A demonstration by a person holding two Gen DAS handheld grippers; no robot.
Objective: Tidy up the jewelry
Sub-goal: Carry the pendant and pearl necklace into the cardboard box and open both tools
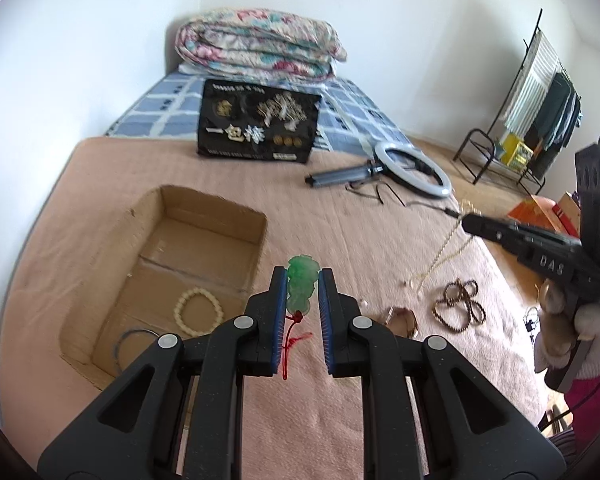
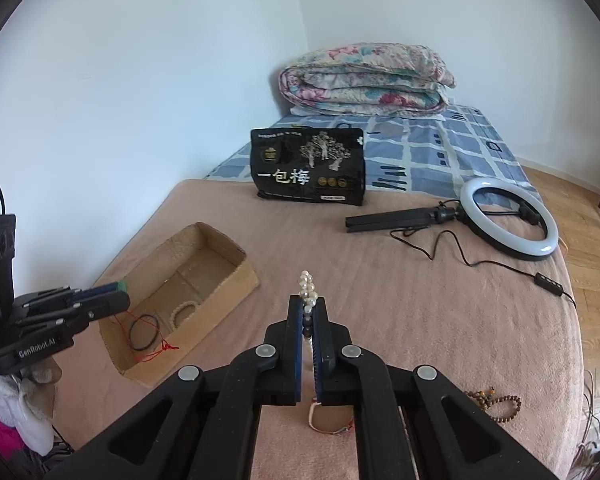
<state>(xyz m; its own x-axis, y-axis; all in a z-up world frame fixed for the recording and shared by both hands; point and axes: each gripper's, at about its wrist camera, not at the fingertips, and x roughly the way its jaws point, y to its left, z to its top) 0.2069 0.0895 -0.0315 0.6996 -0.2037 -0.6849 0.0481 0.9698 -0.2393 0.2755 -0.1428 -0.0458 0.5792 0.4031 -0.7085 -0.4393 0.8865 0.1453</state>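
My left gripper is shut on a green jade pendant whose red cord hangs down; it is held just right of the open cardboard box. The box holds a cream bead bracelet and a dark ring. My right gripper is shut on a pearl necklace, lifted above the pink blanket; the strand dangles in the left wrist view. The left gripper shows over the box in the right wrist view.
A brown bead string and a bangle lie on the blanket. A black snack bag, a ring light on a tripod, a folded quilt and a clothes rack stand farther off.
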